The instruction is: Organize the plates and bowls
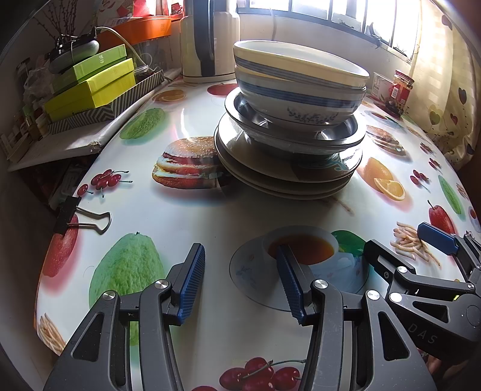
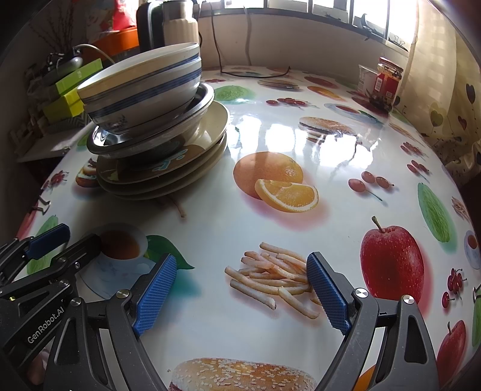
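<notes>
One stack stands on the table: two white bowls with blue stripes (image 1: 300, 81) (image 2: 144, 87) sit in metal dishes (image 1: 291, 126) (image 2: 150, 132), which rest on cream plates (image 1: 285, 171) (image 2: 168, 168). My left gripper (image 1: 240, 270) is open and empty, low over the table in front of the stack. My right gripper (image 2: 240, 285) is open and empty, to the right of the left one, with the stack at its far left. Each gripper shows in the other's view, the right one (image 1: 396, 249) and the left one (image 2: 66, 237).
The table wears a glossy cloth printed with fruit and food (image 2: 270, 210). Green boxes (image 1: 93, 84) and an orange tub (image 1: 144, 28) sit on a shelf at the left. A kettle (image 1: 207, 39) stands behind the stack. A red-labelled jar (image 2: 387, 81) stands at the far right. A binder clip (image 1: 81, 216) grips the left edge.
</notes>
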